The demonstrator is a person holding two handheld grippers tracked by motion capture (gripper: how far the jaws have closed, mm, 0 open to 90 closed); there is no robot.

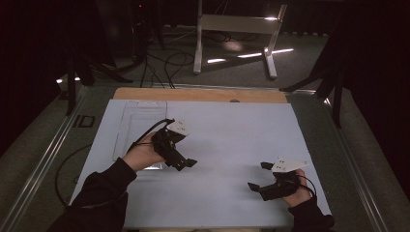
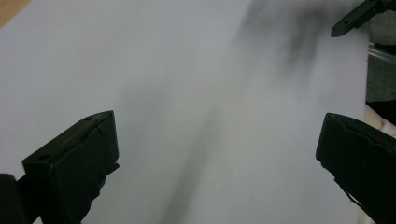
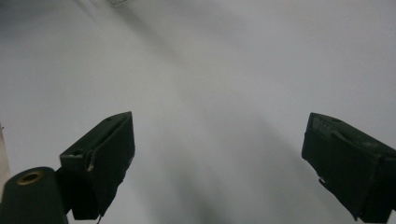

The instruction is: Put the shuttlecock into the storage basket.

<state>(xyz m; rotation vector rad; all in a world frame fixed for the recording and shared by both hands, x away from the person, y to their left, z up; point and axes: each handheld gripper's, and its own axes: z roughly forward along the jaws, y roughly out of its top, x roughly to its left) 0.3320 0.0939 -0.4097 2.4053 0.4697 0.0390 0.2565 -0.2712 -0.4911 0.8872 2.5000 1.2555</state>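
High view: the left gripper sits over the left half of a pale sheet that covers the table; the person's left hand grips its body, and the cable loops up behind it. A clear flat tray lies on the sheet just behind and to the outer side of this gripper; whether the hand touches it cannot be told.

The right gripper is near the front right corner of the sheet, jaws pointing toward the left gripper, well apart from it. The right hand holds it from behind.

Left gripper view: left gripper released, jaws spread wide, only bare sheet between them. One jaw tip of the other gripper shows far ahead, at upper right.

Right gripper view: right gripper likewise released, jaws wide, bare sheet between them. A corner of the tray shows far ahead at the top edge.

No task item given; neither gripper grasps anything.
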